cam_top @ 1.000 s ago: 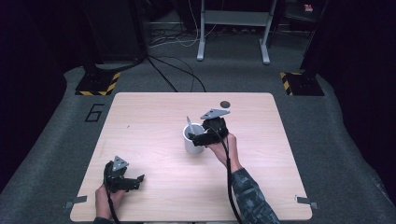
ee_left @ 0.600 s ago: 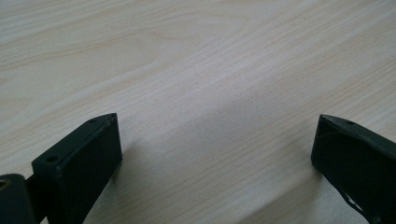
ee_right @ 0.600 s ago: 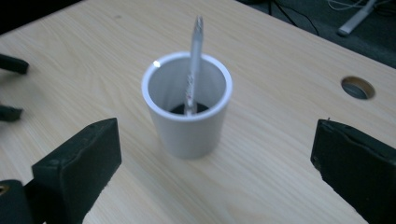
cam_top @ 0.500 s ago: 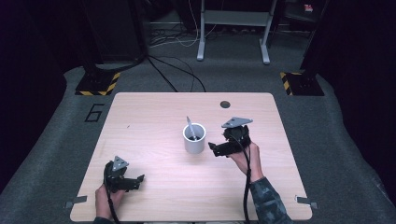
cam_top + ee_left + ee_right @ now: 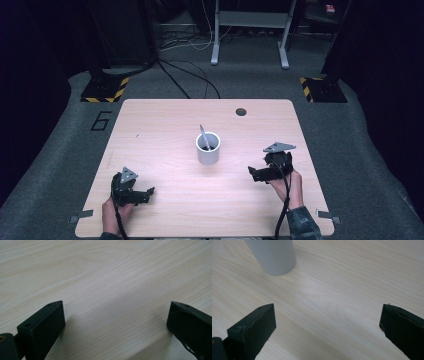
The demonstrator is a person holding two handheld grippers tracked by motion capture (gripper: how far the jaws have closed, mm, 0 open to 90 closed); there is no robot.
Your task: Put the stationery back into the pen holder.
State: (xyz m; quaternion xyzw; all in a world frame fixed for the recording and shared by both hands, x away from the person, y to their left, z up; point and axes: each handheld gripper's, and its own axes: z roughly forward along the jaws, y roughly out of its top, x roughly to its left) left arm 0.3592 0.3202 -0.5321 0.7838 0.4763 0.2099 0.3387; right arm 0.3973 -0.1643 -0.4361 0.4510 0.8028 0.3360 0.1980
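White and cylindrical, the cup [image 5: 208, 148] with its upright utensil [image 5: 203, 134] is set left of the nearer, empty, wide-jawed right gripper [image 5: 255, 173].

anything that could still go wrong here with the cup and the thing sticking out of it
1. The utensil leans against the rim of the white cup and pokes above it, so a passing hand might catch it and tip the cup.
2. The right gripper, jaws open and empty, sits low beside the cup with its cable trailing along the table; a sweep back toward the middle could knock the cup.
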